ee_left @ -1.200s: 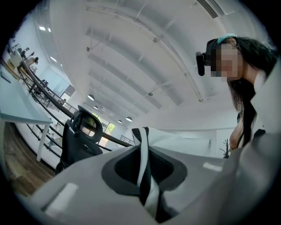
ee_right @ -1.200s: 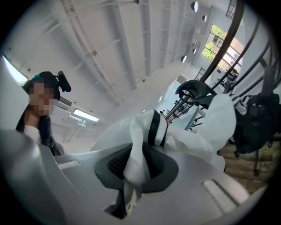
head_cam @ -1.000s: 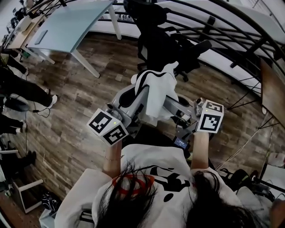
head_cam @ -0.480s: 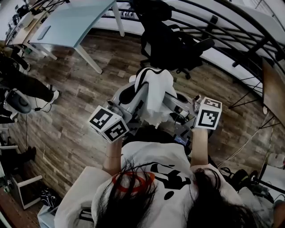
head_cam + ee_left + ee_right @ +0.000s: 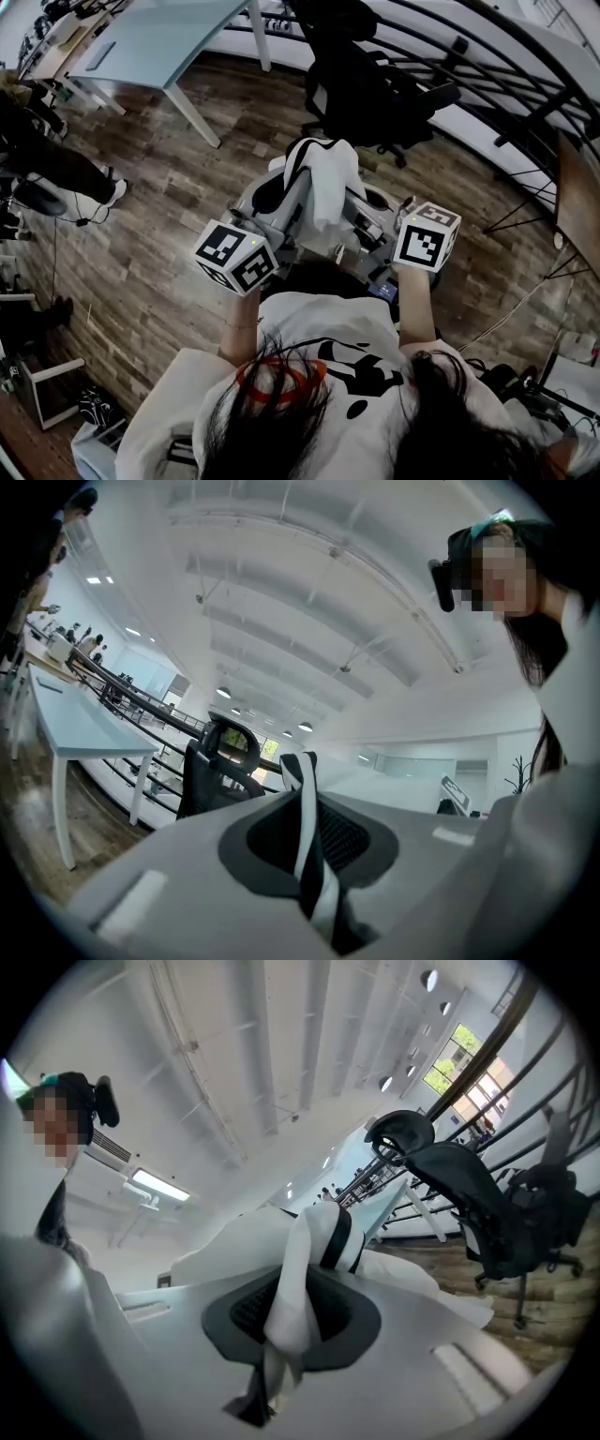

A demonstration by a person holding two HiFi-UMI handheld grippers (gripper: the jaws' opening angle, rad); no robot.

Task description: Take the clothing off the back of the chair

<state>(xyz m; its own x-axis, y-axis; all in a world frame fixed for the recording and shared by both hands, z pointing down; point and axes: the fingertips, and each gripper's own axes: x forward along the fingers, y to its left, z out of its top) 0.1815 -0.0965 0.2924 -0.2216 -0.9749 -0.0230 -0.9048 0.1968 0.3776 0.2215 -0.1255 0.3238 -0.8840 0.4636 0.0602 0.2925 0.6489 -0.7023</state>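
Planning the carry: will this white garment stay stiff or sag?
Likely floppy: the white garment bunches into folds where the left hand-held gripper and right hand-held gripper pinch it. Probably light, since two small pinches hold it.

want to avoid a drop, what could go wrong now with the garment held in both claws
The left claw pinches only a thin striped edge of the white garment, so that edge might slip free. The right claw holds a bunched fold; the loose cloth hanging between them could snag as she moves.

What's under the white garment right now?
The left gripper and right gripper clamp the white garment from below. The black office chair stands beyond it. The floor directly beneath is covered.
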